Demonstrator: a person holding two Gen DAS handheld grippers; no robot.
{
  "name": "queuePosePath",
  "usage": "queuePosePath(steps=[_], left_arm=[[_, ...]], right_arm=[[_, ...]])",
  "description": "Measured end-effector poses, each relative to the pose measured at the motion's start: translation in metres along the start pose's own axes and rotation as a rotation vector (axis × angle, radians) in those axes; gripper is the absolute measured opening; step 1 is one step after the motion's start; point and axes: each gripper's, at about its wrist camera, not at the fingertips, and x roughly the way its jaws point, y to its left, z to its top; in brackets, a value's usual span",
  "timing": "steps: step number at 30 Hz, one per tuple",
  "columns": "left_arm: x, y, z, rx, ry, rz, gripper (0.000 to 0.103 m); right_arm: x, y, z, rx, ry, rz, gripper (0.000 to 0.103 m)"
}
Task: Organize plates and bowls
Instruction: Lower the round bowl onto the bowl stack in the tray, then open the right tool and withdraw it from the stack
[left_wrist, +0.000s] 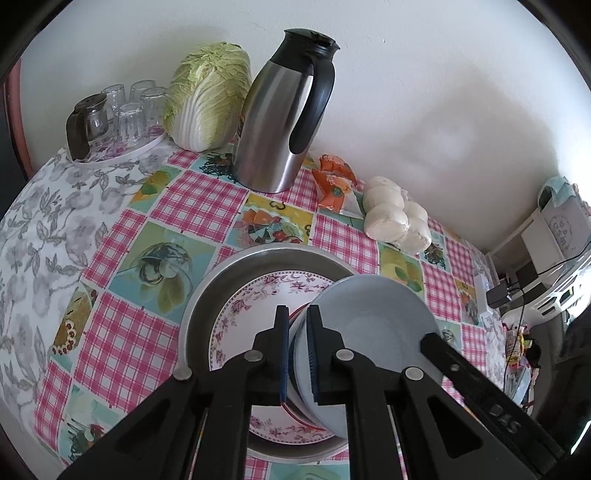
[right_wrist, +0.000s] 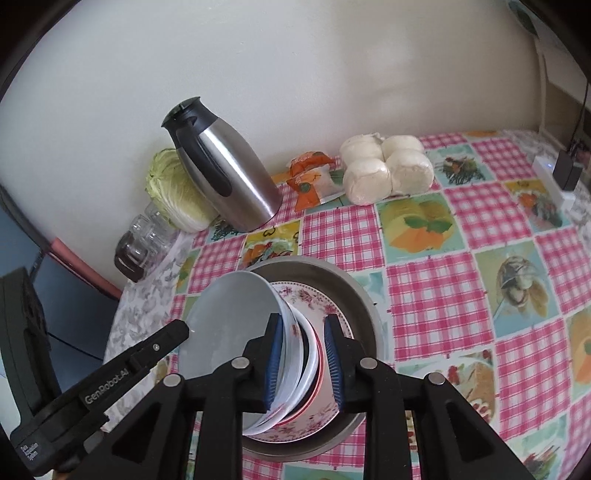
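Observation:
A metal pan holds a floral plate. A stack of bowls, with a light blue bowl innermost, is held tilted above the plate. My left gripper is shut on the stack's rim from one side. My right gripper is shut on the rim of the stack from the other side. The blue bowl, the pan and the floral plate also show in the right wrist view. The right gripper's body shows behind the bowl.
A steel thermos jug, a cabbage, a tray of glasses, an orange packet and bagged white buns stand along the wall. A charger lies at the far right of the chequered tablecloth.

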Motion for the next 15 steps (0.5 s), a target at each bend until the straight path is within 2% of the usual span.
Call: queuePosePath(steps=[4, 5, 6, 8, 11, 15], left_arm=[[-0.009, 0.003, -0.004, -0.012, -0.015, 0.005, 0.012], [-0.012, 0.004, -0.005, -0.018, -0.02, 0.005, 0.018], [-0.015, 0.006, -0.007, -0.025, -0.029, 0.006, 0.03], [-0.021, 0.007, -0.01, -0.029, -0.046, 0.012, 0.045], [-0.029, 0.01, -0.017, -0.023, -0.063, 0.026, 0.049], [-0.037, 0.015, -0.03, 0.006, -0.081, 0.069, 0.067]], right_arm=[[0.005, -0.004, -0.003, 0.015, 0.021, -0.002, 0.025], [0.005, -0.004, -0.004, 0.018, 0.023, 0.002, 0.025], [0.004, -0.005, -0.005, 0.021, 0.023, 0.008, 0.025], [-0.001, -0.006, -0.007, 0.026, 0.019, 0.019, 0.026], [-0.012, -0.006, -0.009, 0.028, 0.002, 0.028, 0.026], [-0.025, 0.0, -0.014, -0.011, -0.014, 0.025, 0.026]])
